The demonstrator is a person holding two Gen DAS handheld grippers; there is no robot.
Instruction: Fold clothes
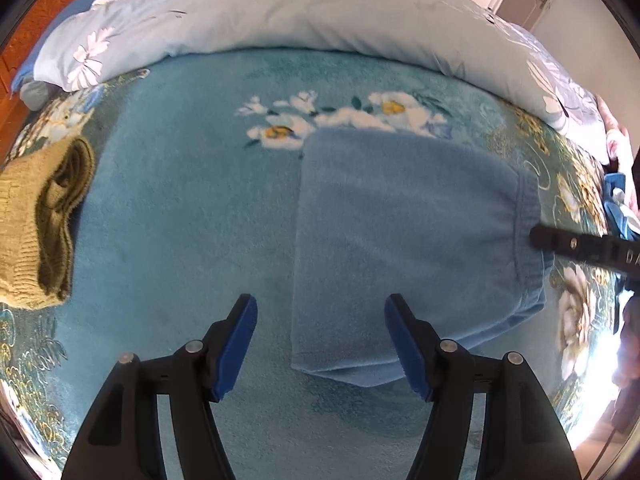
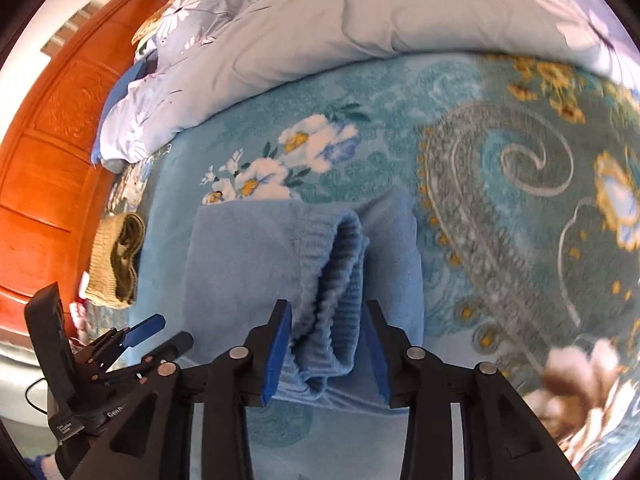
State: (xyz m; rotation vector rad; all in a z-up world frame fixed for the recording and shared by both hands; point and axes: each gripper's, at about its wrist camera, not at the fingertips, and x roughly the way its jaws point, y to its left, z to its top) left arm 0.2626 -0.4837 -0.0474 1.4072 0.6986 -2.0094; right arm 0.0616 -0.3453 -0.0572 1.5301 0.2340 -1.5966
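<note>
Both claws hang over a bed spread with a teal floral blanket (image 1: 180,200). Left claw (image 1: 320,344) stands wide open with nothing between its blue pads; the near corner of the folded blue fleece garment (image 1: 400,220) lies beneath its right finger (image 1: 408,344). Right claw (image 2: 326,348) is partly open, and the garment's ribbed waistband (image 2: 340,280) is bunched up between its pads, which lie against the fabric on either side; whether they still press on it I cannot tell. In the left wrist view the garment sits at the centre, reaching toward 3 o'clock, where the right claw's black finger meets its hem. At 9 o'clock lies a folded yellow-green knit (image 1: 36,232), well apart. At 12 o'clock a pale floral duvet (image 1: 280,12) is heaped along the blanket's far edge. An orange wooden headboard (image 2: 48,160) shows at 9 o'clock in the right wrist view.
</note>
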